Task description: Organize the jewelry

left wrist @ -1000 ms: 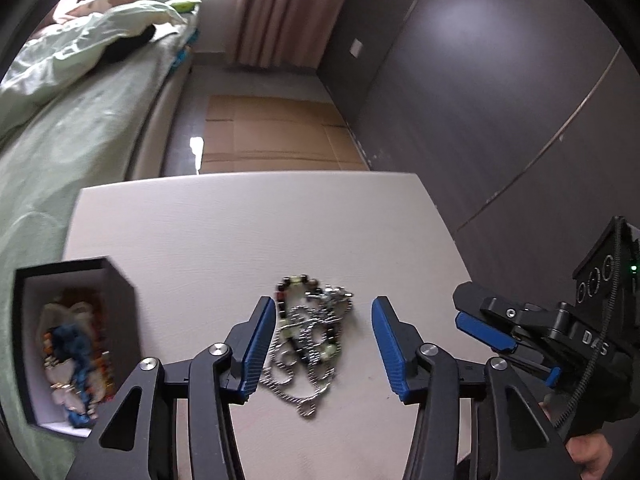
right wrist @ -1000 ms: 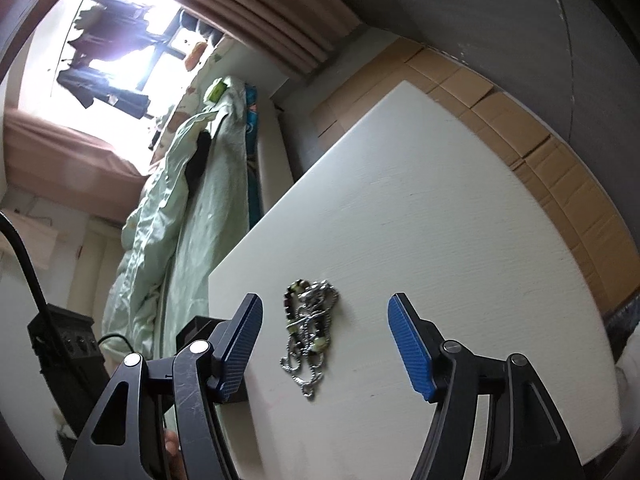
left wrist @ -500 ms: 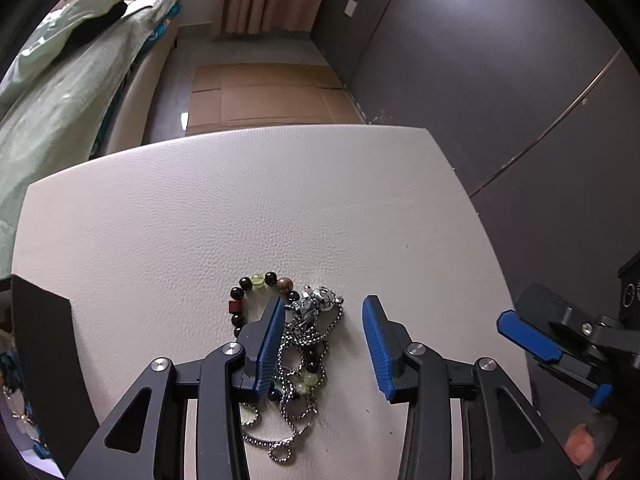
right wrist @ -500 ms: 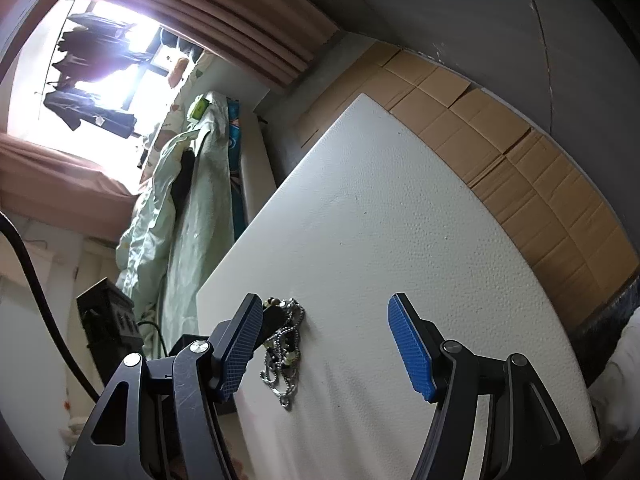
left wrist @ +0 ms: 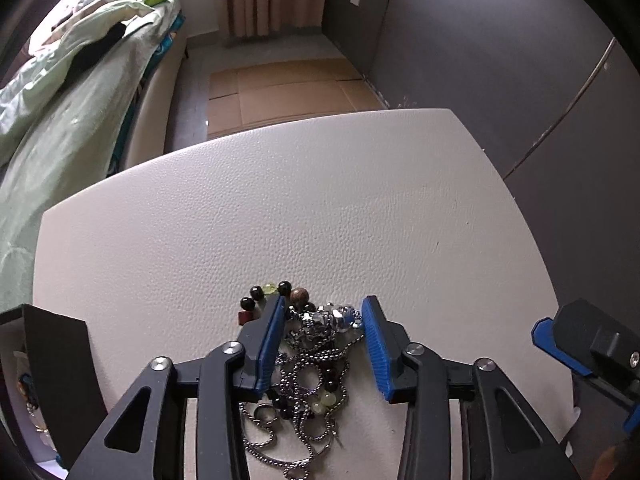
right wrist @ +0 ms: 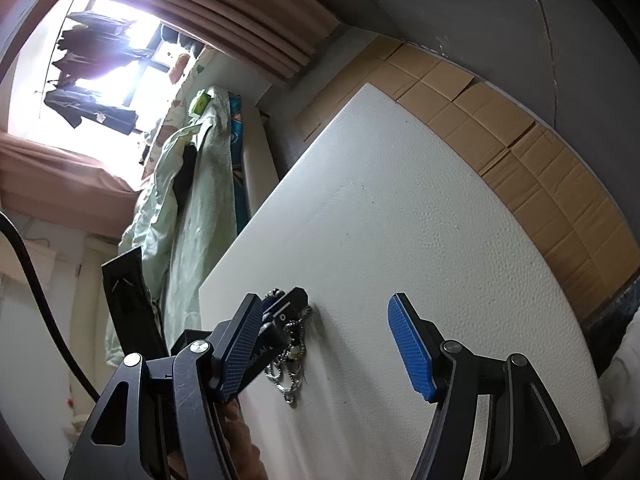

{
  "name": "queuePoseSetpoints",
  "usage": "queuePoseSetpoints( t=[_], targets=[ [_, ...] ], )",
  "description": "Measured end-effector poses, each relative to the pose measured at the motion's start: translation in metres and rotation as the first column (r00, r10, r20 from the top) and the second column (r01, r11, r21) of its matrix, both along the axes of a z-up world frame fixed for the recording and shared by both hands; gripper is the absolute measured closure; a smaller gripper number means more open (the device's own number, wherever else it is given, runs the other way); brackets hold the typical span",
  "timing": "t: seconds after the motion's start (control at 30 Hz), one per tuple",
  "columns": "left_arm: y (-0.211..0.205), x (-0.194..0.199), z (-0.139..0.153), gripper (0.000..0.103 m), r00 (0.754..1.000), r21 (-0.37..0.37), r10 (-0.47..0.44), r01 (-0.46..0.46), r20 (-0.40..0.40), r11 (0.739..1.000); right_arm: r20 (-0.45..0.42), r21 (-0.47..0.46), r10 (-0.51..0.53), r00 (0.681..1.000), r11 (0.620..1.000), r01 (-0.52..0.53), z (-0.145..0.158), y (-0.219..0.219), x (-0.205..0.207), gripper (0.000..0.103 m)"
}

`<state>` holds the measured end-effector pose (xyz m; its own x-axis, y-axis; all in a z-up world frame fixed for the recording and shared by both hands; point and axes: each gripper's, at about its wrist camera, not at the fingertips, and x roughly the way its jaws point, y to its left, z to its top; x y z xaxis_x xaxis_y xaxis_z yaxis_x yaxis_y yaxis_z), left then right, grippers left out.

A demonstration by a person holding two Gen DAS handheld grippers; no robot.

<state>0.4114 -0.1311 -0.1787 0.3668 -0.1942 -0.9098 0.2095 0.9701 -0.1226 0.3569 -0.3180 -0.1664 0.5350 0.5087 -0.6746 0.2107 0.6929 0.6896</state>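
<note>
Since approx. one sec ago, left gripper (left wrist: 323,344) has dropped closer to the white textured surface (left wrist: 280,216) and its blue-padded fingers (left wrist: 271,344) have just been closing, now straddling the tangled pile of silver ball chains and dark/green bead strands (left wrist: 316,364). Pile lies on the surface between the pads; near-side chain loops trail back toward the camera, and a short arc of black, green and brown beads (left wrist: 276,292) sits outside the left pad. Pads appear beside the pile, not yet pressing it: grip not made, fingers part-closed w/ jewelry between them. Right gripper (right wrist: 324,344) hovers over bare surface, fingers released and empty, w/ the pile and left gripper tip (right wrist: 286,306) at its left pad. Black open box w/ white lining (left wrist: 52,360) stands at the left edge of the surface; it already holds coloured items and is judged the likely destination. Risks from here: (1) closing on a partial bunch, since strands outside the pads would stay behind or drag; (2) thin chain slipping out through the pads on lift, as links are small and loose; (3) trailing loops snagging on finger hardware or box rim during transfer; (4) strands are interlinked, so one lift may carry several pieces and defeat sorting. Check: confirm bulk of the pile is centred between the pads before lift.
</note>
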Motion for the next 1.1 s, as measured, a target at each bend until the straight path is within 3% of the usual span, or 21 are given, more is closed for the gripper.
queuePoseSetpoints(
  t=[0.2,0.23,0.27,0.3,0.6,0.87,0.93,1.1],
  targets=[
    [0.015,-0.002,0.006,0.065,0.999,-0.080,0.023,-0.025,-0.025,0.996,-0.004,-0.013,0.002,1.000,1.000,-0.002,0.000,0.003,-0.001,0.037],
    [0.018,-0.003,0.009,0.076,0.999,-0.097,0.026,-0.028,-0.021,0.995,-0.004,-0.015,0.004,1.000,1.000,-0.004,0.000,0.004,0.000,0.037],
    [0.021,-0.004,0.013,0.077,0.999,-0.116,0.031,-0.034,-0.022,0.993,-0.004,-0.018,0.006,1.000,1.000,-0.006,0.000,0.005,0.000,0.037],
    [0.023,-0.005,0.015,0.087,0.999,-0.132,0.033,-0.036,-0.021,0.991,-0.004,-0.022,0.011,1.000,1.000,-0.011,0.000,0.007,0.000,0.037],
    [0.043,-0.012,0.033,0.088,0.999,-0.212,0.049,-0.045,0.011,0.976,-0.010,-0.067,0.054,0.999,0.996,-0.054,-0.001,0.023,0.003,0.037],
    [0.073,-0.023,0.069,0.088,0.990,-0.290,0.107,-0.077,0.088,0.954,-0.017,-0.113,0.096,0.995,0.989,-0.097,0.001,0.045,0.009,0.037],
    [0.081,-0.024,0.080,0.103,0.986,-0.297,0.125,-0.087,0.110,0.951,-0.017,-0.132,0.121,0.992,0.984,-0.122,0.002,0.053,0.012,0.037],
    [0.103,-0.029,0.105,0.103,0.974,-0.294,0.155,-0.102,0.163,0.950,-0.006,-0.210,0.185,0.983,0.961,-0.182,0.006,0.074,0.019,0.043]
  ],
)
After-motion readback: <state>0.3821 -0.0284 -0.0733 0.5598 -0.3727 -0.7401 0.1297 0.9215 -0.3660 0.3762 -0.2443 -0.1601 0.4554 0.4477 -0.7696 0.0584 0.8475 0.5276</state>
